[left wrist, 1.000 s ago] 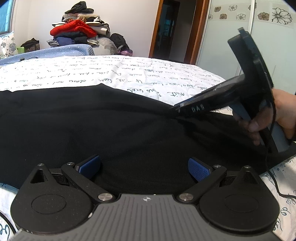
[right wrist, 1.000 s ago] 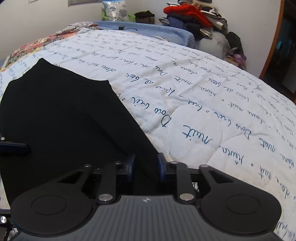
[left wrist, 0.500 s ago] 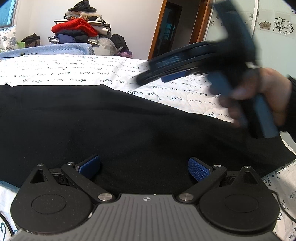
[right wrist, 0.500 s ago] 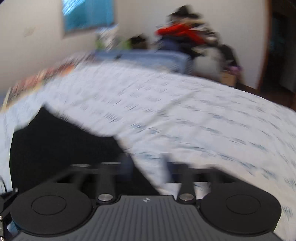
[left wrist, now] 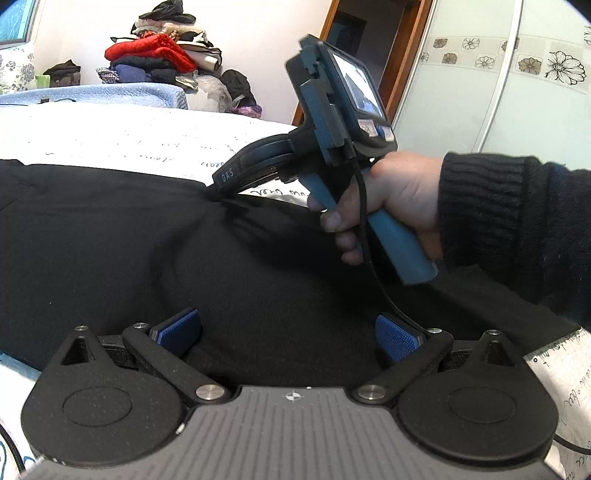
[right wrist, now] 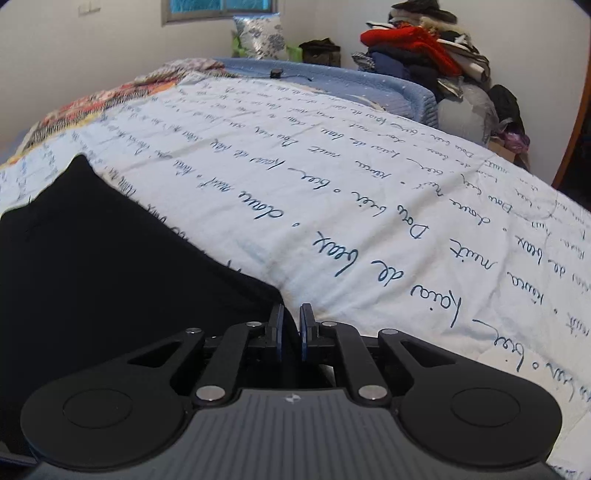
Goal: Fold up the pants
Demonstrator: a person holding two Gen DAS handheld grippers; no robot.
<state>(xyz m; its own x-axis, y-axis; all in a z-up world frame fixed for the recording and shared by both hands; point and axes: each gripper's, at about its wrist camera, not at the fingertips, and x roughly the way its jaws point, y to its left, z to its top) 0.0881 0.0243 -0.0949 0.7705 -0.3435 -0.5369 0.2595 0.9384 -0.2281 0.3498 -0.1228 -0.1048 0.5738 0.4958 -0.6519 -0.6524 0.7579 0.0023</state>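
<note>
Right wrist: fingers pinch pants.

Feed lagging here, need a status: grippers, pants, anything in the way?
Left gripper open over black pants. Right gripper shut on pants' far edge. Nothing blocking on quilt.

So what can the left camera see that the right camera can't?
Only the left wrist view shows the person's hand holding the right gripper from outside, the brown door frame, the flowered wardrobe panel, and the left gripper open over the black pants.

Only the right wrist view shows the window, the patterned pillow, the colourful blanket, and the right gripper's fingers shut on the pants' edge.

Both show the pants, the white quilt with writing and the clothes pile.
</note>
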